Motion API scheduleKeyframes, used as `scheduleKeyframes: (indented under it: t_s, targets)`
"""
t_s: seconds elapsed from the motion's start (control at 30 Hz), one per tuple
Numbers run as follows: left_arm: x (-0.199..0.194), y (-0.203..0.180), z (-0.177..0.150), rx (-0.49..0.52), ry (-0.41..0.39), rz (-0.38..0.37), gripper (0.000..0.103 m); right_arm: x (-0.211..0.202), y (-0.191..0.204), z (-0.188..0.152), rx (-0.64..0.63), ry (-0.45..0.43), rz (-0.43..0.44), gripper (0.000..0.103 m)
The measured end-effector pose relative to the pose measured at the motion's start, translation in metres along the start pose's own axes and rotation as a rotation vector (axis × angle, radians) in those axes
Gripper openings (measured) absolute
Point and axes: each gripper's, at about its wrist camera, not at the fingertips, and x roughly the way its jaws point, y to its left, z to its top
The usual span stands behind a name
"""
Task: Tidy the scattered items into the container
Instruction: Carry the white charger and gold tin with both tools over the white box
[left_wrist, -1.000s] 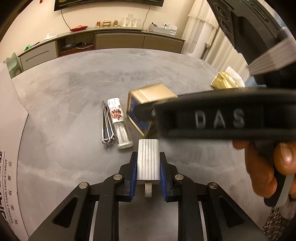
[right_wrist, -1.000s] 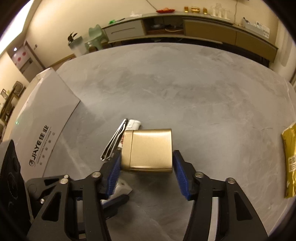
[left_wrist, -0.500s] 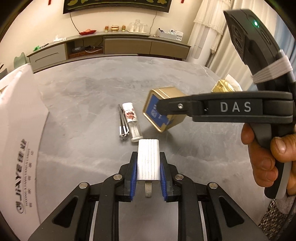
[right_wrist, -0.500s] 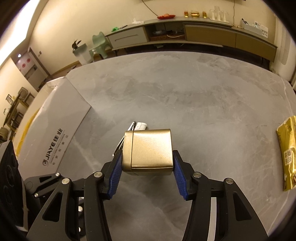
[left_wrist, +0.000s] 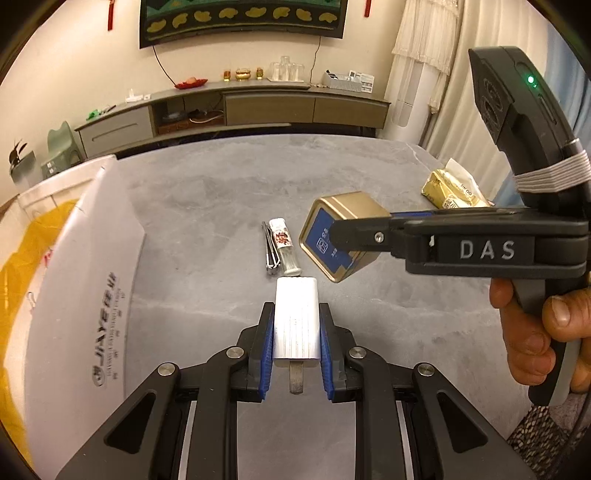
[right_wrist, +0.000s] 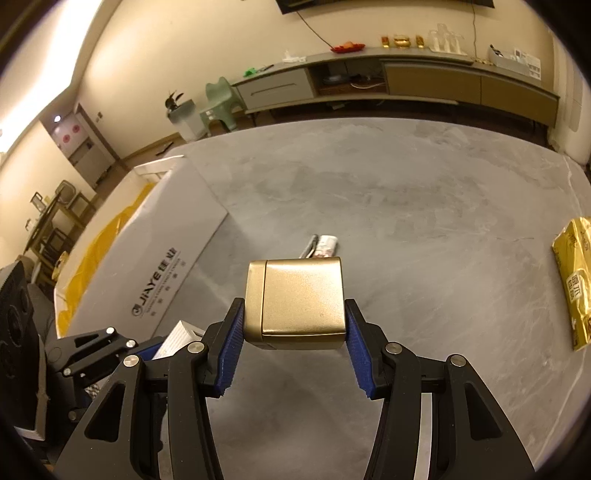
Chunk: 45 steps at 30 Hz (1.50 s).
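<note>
My left gripper (left_wrist: 296, 328) is shut on a white ribbed plug block (left_wrist: 295, 317), held above the grey table (left_wrist: 221, 192). My right gripper (right_wrist: 295, 328) is shut on a gold tin (right_wrist: 299, 299), lifted off the table. In the left wrist view the tin (left_wrist: 349, 208) hangs to the right, its blue face turned toward me. Metal tweezers (left_wrist: 269, 251) and a small clear bottle (left_wrist: 285, 245) lie side by side on the table beyond both grippers. The white cardboard box (left_wrist: 92, 280) with a yellow liner (left_wrist: 22, 266) stands at the left.
A gold foil packet (left_wrist: 448, 190) lies near the table's right edge, also the packet (right_wrist: 576, 280) in the right wrist view. A person's hand (left_wrist: 535, 332) holds the right gripper's handle. A long sideboard (left_wrist: 258, 107) stands against the far wall.
Both grippers have risen and drawn back from the table. The gold tin now hangs higher, clear of the tweezers and bottle. More of the box and its yellow liner shows at the left.
</note>
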Motion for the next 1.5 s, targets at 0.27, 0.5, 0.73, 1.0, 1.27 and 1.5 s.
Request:
scheduleKeyframes:
  t_s: [0.27,0.5,0.73,1.0,1.27,1.5]
  targets:
    - [-0.030,0.002,-0.006,-0.005,-0.022,0.030,0.022,-0.011,0.013,-0.009,-0.016,-0.017,0.024,0.054]
    - [-0.049,0.004,-0.012,-0.012,-0.039,0.045,0.022,-0.019,0.021,-0.015,-0.033,-0.028,0.034,0.054]
    - [-0.061,0.005,-0.018,-0.024,-0.056,0.046,0.022,-0.021,0.035,-0.023,-0.066,-0.022,0.046,0.054]
    - [-0.078,0.010,-0.023,-0.032,-0.081,0.052,0.022,-0.028,0.053,-0.026,-0.101,-0.037,0.066,0.054]
    - [-0.095,0.024,-0.021,-0.058,-0.118,0.061,0.022,-0.037,0.071,-0.025,-0.134,-0.051,0.089,0.054]
    - [-0.104,0.040,-0.023,-0.087,-0.135,0.063,0.022,-0.042,0.089,-0.023,-0.163,-0.061,0.097,0.054]
